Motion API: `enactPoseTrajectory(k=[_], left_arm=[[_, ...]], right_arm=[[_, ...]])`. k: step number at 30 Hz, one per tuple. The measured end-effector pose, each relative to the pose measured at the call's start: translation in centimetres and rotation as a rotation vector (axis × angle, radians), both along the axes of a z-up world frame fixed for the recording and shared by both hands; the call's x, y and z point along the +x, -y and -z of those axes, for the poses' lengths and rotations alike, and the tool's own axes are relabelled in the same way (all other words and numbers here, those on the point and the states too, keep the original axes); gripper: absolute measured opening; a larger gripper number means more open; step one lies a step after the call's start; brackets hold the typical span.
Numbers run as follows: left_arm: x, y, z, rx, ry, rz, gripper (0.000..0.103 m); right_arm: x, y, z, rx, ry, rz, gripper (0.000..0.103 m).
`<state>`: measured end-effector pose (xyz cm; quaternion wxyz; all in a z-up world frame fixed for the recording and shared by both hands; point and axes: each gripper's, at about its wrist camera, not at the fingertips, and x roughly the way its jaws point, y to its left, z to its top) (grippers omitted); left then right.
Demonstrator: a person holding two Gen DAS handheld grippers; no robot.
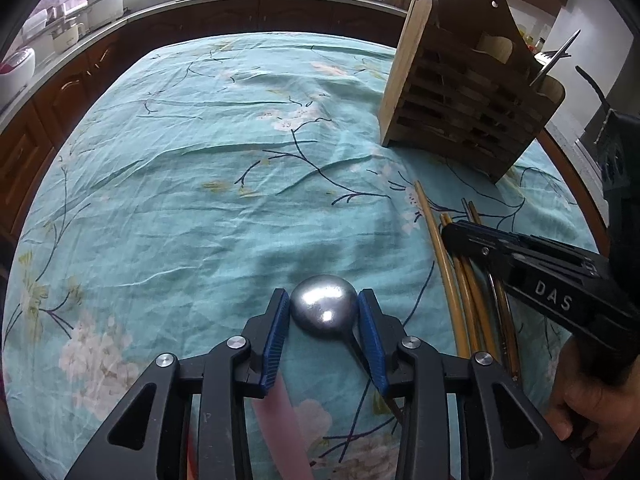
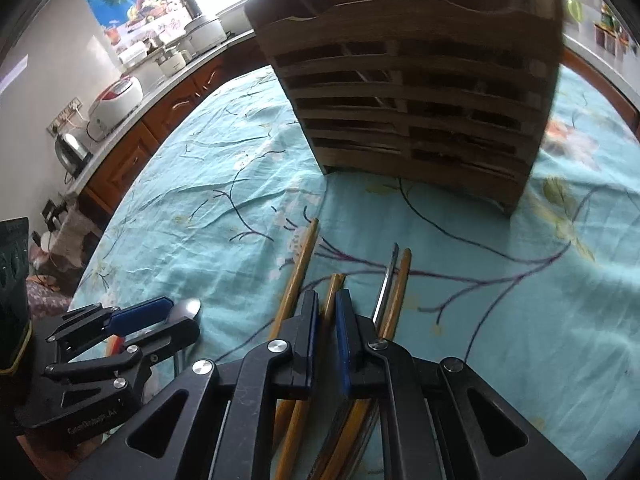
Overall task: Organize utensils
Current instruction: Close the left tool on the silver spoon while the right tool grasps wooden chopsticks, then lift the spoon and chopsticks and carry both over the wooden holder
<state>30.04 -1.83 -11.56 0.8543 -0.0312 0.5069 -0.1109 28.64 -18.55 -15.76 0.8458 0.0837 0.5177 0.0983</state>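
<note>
A metal spoon [image 1: 324, 310] lies bowl-down on the teal cloth, between the blue pads of my left gripper [image 1: 323, 312]; the jaws stand at the bowl's sides, nearly touching. The spoon also shows in the right wrist view [image 2: 188, 309]. Several yellow chopsticks [image 1: 460, 280] lie to the right. My right gripper [image 2: 327, 312] has its jaws nearly closed around a pair of chopsticks [image 2: 334, 292]; others [image 2: 298, 268] lie beside it. A wooden slatted utensil holder [image 1: 468, 92] stands at the far right; it also fills the top of the right wrist view [image 2: 416, 92].
A pink flat handle [image 1: 280, 420] lies under my left gripper. The table has a floral teal cloth [image 1: 200, 160]. A kitchen counter [image 1: 80, 40] with pots runs along the left and back. A rice cooker [image 2: 114, 100] and a kettle [image 2: 72, 152] stand on it.
</note>
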Motion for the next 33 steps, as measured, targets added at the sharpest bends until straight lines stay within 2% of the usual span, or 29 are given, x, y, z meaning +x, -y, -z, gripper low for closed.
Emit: enactPoseTrajectory(k=[5,13,33], left_arm=[[-0.5,-1.1,-0.3,-0.039,0.0,-0.029,0.034],[-2.8,-2.5,-2.7,-0.07,0.055,-0.052,0.034],[-11.4,-4.7,-11.3,-0.126,0.245,-0.045,0.034]], right_arm=[[0.1,-0.1,-0.3,0.02,0.011,0.008,0.007],[-2.6,2.1,-3.5,0.167,0.098,0.078,0.006],[-8.6,3.6,-12.2,0.176,0.338,0.131,0.005]])
